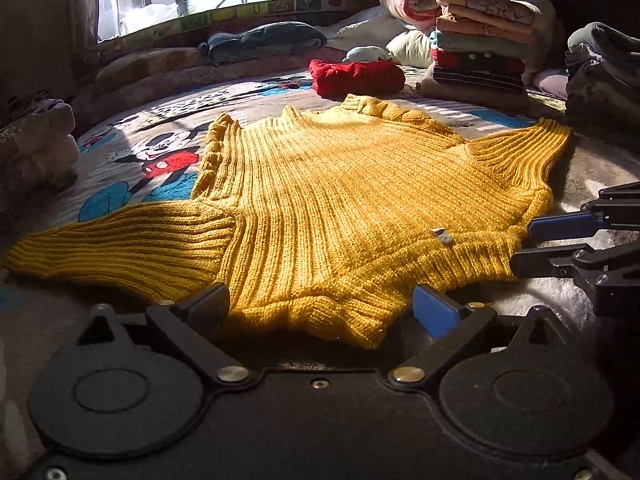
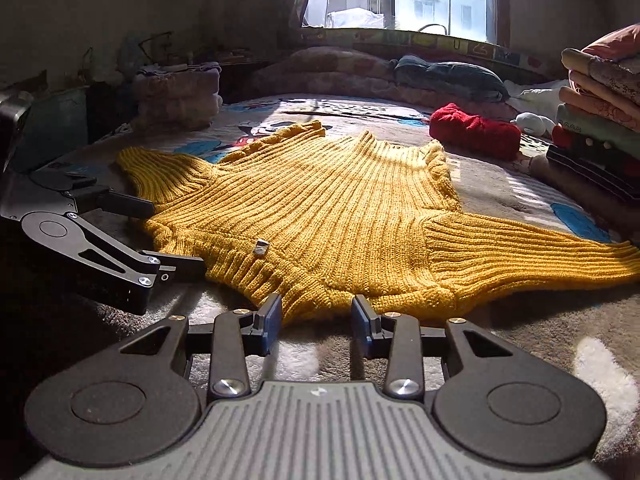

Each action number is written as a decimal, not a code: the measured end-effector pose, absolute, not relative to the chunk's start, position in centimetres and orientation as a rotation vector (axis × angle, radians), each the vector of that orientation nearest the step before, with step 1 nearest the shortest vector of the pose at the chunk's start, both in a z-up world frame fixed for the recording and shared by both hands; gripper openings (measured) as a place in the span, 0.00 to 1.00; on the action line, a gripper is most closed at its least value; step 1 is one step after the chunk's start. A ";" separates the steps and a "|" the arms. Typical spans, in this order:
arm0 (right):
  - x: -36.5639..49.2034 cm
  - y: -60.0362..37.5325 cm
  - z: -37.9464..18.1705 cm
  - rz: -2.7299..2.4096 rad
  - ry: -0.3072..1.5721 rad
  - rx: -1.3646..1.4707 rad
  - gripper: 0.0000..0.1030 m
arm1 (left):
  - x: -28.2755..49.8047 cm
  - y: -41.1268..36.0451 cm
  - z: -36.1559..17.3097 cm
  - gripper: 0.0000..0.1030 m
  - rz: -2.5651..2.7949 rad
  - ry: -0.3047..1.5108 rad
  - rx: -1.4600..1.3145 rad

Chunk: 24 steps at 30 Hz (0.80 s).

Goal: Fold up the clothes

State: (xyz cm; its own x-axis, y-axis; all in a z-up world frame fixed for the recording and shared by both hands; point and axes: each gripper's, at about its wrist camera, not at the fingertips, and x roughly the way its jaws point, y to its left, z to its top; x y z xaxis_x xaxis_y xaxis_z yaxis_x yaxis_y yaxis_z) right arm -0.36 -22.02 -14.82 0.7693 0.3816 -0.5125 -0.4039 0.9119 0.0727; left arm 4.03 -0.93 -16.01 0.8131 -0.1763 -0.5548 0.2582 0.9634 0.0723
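A mustard-yellow ribbed knit sweater (image 1: pixel 340 184) (image 2: pixel 340 208) lies spread flat on a cartoon-print blanket (image 1: pixel 160 156), both sleeves out to the sides. A small grey tag (image 1: pixel 442 236) (image 2: pixel 261 247) sits on it near the close edge. My left gripper (image 1: pixel 322 308) is open wide at the sweater's near edge, with the knit lying between its fingers. It shows at the left in the right wrist view (image 2: pixel 178 236). My right gripper (image 2: pixel 316 316) is open too, its blue pads either side of the edge. The left wrist view catches it at the right (image 1: pixel 522 246).
A folded red garment (image 1: pixel 356 76) (image 2: pixel 474 130) lies beyond the sweater. A tall stack of folded clothes (image 1: pixel 480 40) (image 2: pixel 596 120) stands at the back, with a grey pile (image 1: pixel 604 68) beside it. Another folded pile (image 1: pixel 36 140) (image 2: pixel 176 92) sits opposite, bedding under the window.
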 end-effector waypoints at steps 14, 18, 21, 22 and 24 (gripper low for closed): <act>11.3 -25.4 -10.1 0.403 0.509 0.163 0.38 | 10.9 2.2 -11.7 0.71 -0.181 0.594 -0.029; 15.2 -25.5 -9.8 0.400 0.508 0.155 0.38 | 14.5 2.6 -10.9 0.62 -0.182 0.591 0.034; 17.8 -25.0 -9.9 0.416 0.517 0.128 0.38 | 17.4 2.9 -10.7 0.45 -0.195 0.604 0.068; 18.6 -24.7 -10.0 0.422 0.525 0.106 0.38 | 18.4 2.7 -10.9 0.41 -0.200 0.617 0.082; 19.7 -24.2 -10.7 0.426 0.556 0.057 0.37 | 20.4 2.5 -11.1 0.38 -0.211 0.641 0.109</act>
